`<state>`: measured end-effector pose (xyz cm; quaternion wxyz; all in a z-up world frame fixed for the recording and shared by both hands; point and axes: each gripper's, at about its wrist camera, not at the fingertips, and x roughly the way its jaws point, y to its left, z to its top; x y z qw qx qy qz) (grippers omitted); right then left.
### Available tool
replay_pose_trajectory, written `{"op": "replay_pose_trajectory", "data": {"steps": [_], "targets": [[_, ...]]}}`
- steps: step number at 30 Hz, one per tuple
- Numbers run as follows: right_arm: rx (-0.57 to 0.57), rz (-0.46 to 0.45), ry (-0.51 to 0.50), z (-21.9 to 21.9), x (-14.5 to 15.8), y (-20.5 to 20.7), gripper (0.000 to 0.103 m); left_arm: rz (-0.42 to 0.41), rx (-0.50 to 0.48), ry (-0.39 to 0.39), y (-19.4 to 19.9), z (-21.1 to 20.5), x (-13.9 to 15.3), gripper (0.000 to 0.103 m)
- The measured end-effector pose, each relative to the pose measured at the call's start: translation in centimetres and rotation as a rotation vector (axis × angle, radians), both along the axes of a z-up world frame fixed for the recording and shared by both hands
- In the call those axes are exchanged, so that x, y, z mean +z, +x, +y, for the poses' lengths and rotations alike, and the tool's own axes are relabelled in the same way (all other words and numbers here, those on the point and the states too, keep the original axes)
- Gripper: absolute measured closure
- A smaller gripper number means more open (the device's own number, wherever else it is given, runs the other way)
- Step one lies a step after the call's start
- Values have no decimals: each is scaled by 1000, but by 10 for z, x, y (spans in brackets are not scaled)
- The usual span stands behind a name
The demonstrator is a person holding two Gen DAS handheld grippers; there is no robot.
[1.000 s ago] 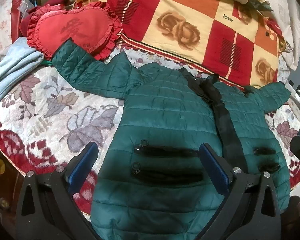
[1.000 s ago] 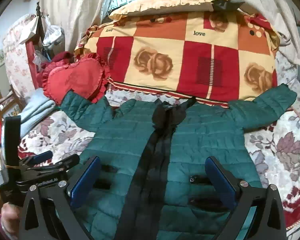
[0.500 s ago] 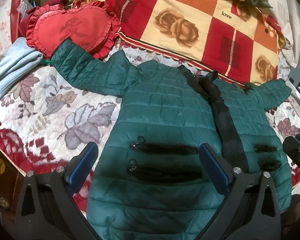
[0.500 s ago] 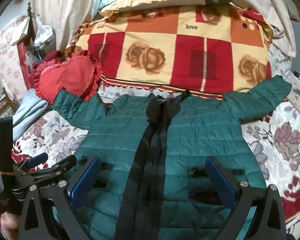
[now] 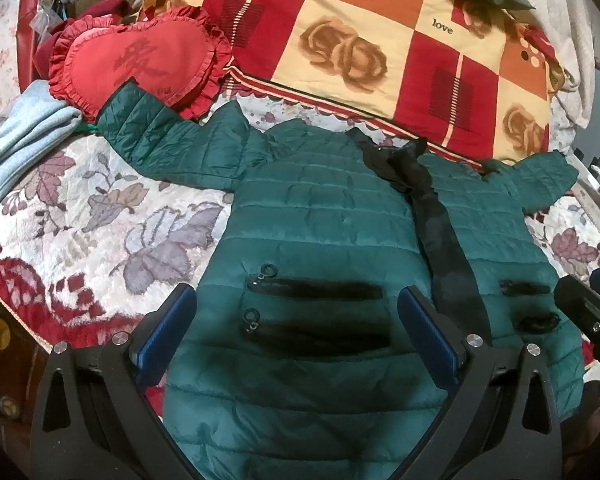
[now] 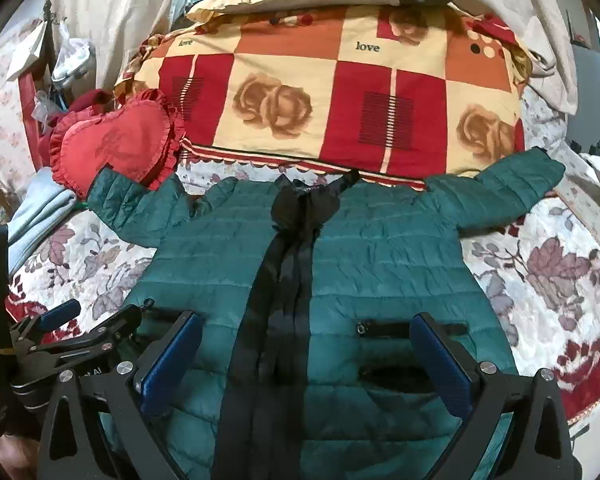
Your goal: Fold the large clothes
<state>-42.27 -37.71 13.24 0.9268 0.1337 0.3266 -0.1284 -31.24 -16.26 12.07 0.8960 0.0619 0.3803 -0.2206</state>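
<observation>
Floral quilt (image 5: pixel 80 216) in white, grey and dark red covers the bed, and on it a green quilted jacket (image 5: pixel 320 216) lies spread flat, front side up, collar toward the head of the bed and hem toward the cameras. Its black zipper placket (image 6: pixel 284 280) runs down the middle, and both sleeves stretch outward: one cuff touches a red heart-shaped cushion (image 5: pixel 136 64), the other reaches toward the far edge of the bed. Two black zipped pockets (image 5: pixel 316 292) sit on each front panel. The left gripper (image 5: pixel 296 320) hangs above the lower front panel by those pockets, jaws spread wide with nothing between them. The right gripper (image 6: pixel 304 356) hovers over the hem beside the placket, jaws likewise wide apart and empty. Behind the collar lies a folded checked blanket (image 6: pixel 332 92) with rose prints, and light blue cloth (image 5: pixel 16 140) is bunched beside the cushion.
</observation>
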Motion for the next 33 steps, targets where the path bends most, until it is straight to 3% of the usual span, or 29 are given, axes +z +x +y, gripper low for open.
{"op": "replay_pose_trajectory", "data": {"steps": [10,33], "targets": [[-42,65,-14,2,-5,-3,0,12,-37,12,-17,-7,-7,2],[-47,80,30,-1,-14,-1,0,25,-47,16,-22,-11,-11,2]]}}
